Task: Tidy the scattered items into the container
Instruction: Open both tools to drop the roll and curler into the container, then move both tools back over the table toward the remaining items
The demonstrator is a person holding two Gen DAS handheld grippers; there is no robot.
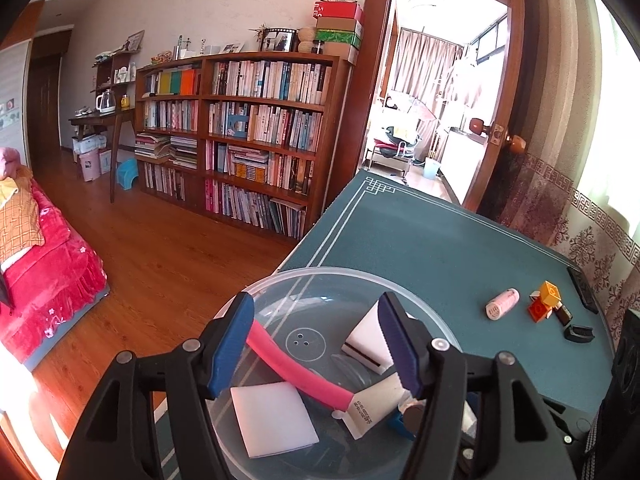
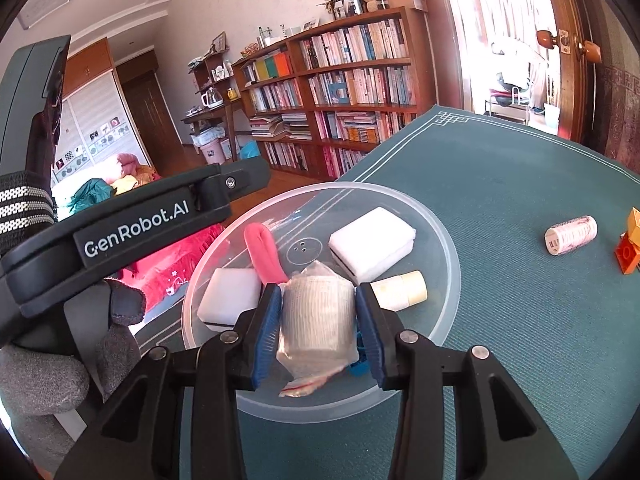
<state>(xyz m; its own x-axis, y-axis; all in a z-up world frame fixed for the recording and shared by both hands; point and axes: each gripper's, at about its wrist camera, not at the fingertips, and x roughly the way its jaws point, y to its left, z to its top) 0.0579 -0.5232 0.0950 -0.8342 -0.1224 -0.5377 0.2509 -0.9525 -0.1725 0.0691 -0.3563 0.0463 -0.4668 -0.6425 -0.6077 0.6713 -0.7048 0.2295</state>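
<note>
A clear round container (image 1: 280, 277) (image 2: 447, 240) sits on the green mat near the table's left edge. Inside lie a pink strip (image 1: 296, 372) (image 2: 264, 256), two white sponge blocks (image 1: 274, 418) (image 2: 372, 242) and a cream tube (image 2: 400, 290). My right gripper (image 2: 318, 332) is shut on a plastic-wrapped white roll (image 2: 316, 312), held just over the container's near part. My left gripper (image 1: 316, 344) hovers open above the container with nothing between its fingers. Out on the mat lie a pink-white cylinder (image 1: 503, 303) (image 2: 571, 235) and an orange block toy (image 1: 544, 300) (image 2: 629, 246).
A black clip (image 1: 579, 334) and a small dark piece (image 1: 564, 314) lie beside the orange toy near the curtain. A gloved hand (image 2: 40, 376) holds the left gripper's body (image 2: 136, 224). Wooden floor, a bookshelf (image 1: 240, 128) and a red bed (image 1: 44, 264) lie beyond the table's left edge.
</note>
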